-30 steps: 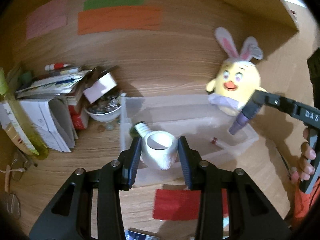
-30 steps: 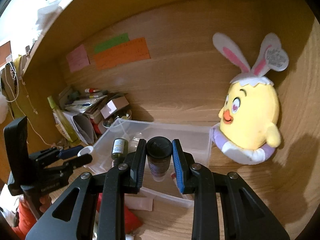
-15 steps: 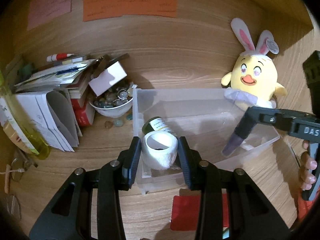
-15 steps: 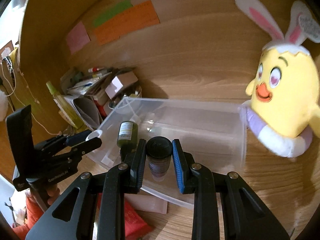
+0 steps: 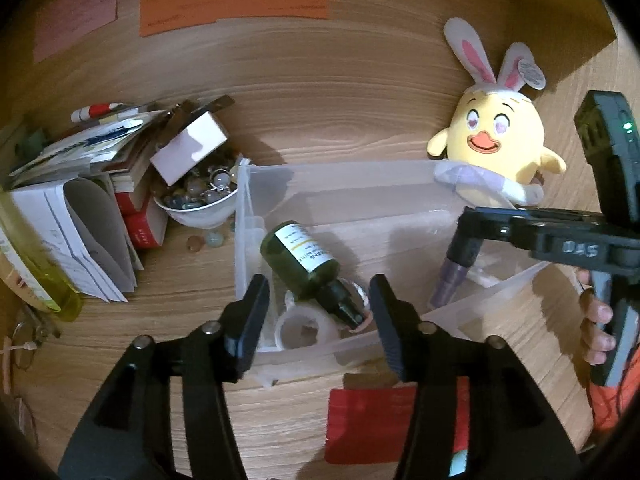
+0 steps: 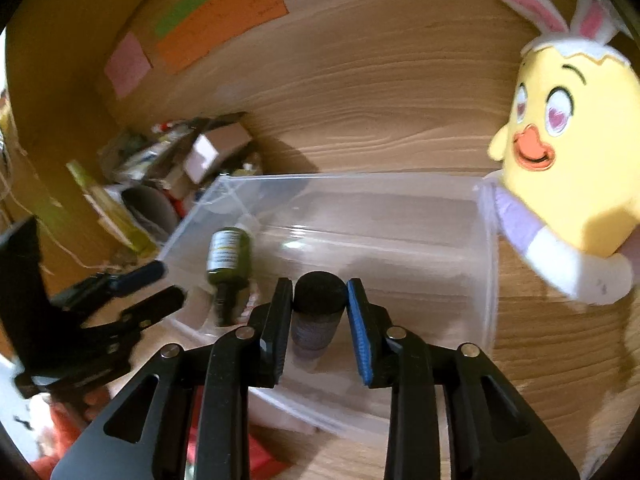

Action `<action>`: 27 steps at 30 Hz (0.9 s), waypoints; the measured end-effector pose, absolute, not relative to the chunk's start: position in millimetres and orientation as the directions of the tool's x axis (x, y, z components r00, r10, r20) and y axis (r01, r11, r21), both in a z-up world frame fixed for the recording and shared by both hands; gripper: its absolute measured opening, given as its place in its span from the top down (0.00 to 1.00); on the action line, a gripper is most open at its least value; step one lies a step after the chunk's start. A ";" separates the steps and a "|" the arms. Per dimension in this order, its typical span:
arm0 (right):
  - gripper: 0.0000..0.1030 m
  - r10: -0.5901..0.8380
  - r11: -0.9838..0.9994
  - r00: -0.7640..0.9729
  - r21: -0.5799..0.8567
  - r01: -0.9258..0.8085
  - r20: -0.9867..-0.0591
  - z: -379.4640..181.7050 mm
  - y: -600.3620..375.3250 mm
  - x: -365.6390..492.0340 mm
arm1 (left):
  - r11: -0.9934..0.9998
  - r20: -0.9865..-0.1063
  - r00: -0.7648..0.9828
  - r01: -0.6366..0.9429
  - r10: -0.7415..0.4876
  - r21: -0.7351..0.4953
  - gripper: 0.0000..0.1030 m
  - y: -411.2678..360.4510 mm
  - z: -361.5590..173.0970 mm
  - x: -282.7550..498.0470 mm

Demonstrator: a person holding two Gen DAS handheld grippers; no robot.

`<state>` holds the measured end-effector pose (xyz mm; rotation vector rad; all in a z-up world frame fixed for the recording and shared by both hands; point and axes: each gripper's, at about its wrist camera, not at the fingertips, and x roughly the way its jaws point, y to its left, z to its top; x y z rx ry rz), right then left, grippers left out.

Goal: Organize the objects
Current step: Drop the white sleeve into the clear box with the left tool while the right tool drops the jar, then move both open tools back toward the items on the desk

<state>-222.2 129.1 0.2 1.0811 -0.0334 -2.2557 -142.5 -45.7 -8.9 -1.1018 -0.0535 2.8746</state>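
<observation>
Right wrist view shows the right gripper loosening on a small, light, slick purple bottle, best held by its black cap, inside the clear bin, near a green bottle; the left gripper parts, empty, over a tape roll.
</observation>
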 end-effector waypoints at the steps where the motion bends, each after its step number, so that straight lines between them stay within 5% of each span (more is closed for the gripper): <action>1: 0.72 -0.517 -0.820 -0.489 0.243 0.519 -0.702 -0.9 127.6 -222.0 | -0.998 -0.665 -0.743 -0.047 0.067 -0.048 0.46 -44.4 -8.9 -142.0; 12: 0.69 -0.381 -0.859 -0.565 0.054 0.510 -0.732 -9.5 116.1 -217.9 | -0.999 -0.638 -0.768 -0.047 0.044 -0.013 0.29 -40.4 -0.6 -133.5; 20: 0.34 -0.330 -0.871 -0.640 -0.037 0.489 -0.694 1.7 113.9 -206.0 | -0.999 -0.615 -0.787 -0.015 0.036 -0.040 0.09 -49.5 12.6 -123.7; 27: 0.19 -0.350 -0.866 -0.657 -0.037 0.499 -0.668 19.3 122.4 -184.9 | -0.999 -0.623 -0.782 0.014 0.008 -0.031 0.05 -51.7 22.0 -106.9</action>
